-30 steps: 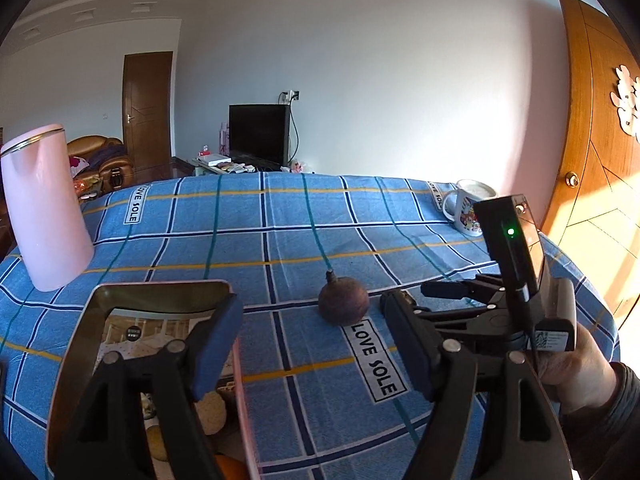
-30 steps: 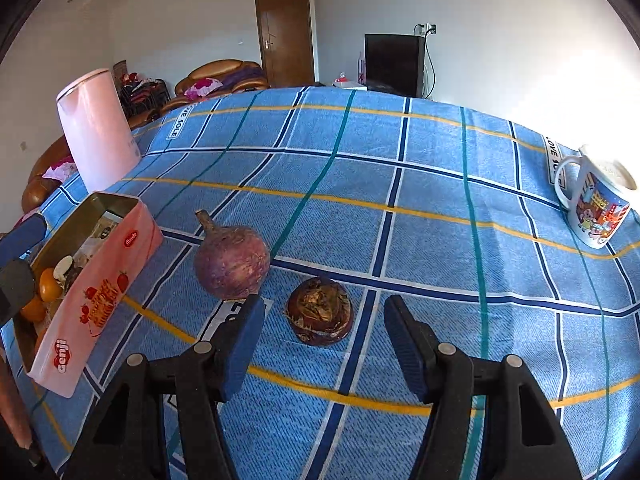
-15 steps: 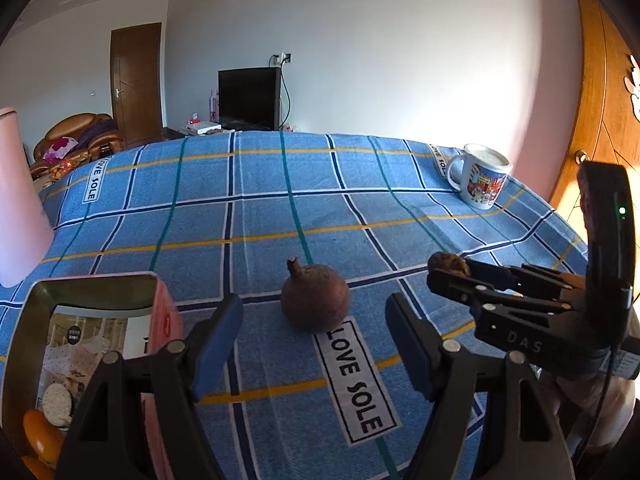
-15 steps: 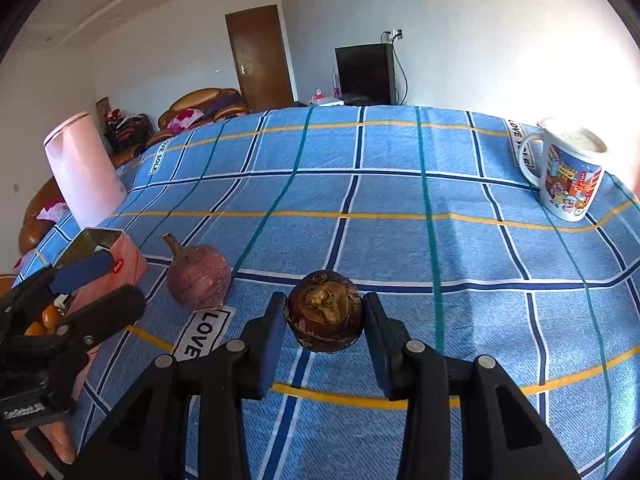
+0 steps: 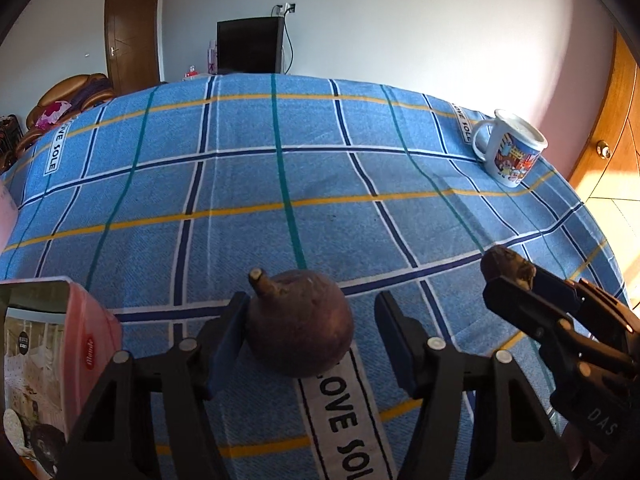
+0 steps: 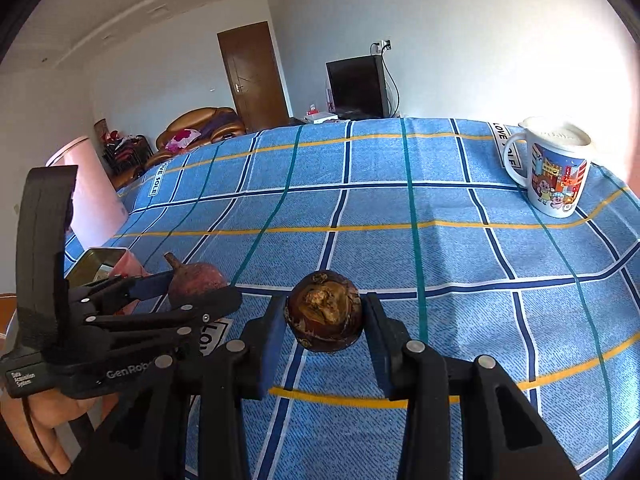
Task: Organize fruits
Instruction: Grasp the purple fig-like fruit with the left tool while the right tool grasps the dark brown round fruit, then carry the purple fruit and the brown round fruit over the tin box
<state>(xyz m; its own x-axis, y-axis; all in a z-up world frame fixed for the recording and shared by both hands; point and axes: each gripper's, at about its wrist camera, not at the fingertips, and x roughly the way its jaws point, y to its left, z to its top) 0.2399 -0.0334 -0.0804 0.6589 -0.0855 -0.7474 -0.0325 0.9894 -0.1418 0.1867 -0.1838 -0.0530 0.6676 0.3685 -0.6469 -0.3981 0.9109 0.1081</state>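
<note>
Fruit sits right between the fingers of both tools. Right gripper (image 6: 324, 316) is pinching a brown round fruit (image 6: 325, 312). Left gripper (image 5: 308, 332) is spread wide around a purple fruit (image 5: 300, 324) (stem pointing up-left), not squeezing yet. Pink box (image 5: 86, 336) waits just left of it, nearer the left hand.

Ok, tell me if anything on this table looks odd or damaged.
Only the round brown fruit clamped in the right gripper: its top is cracked, rough and yellowish, so it may be dried out. The purple fruit and mug look fine.
</note>
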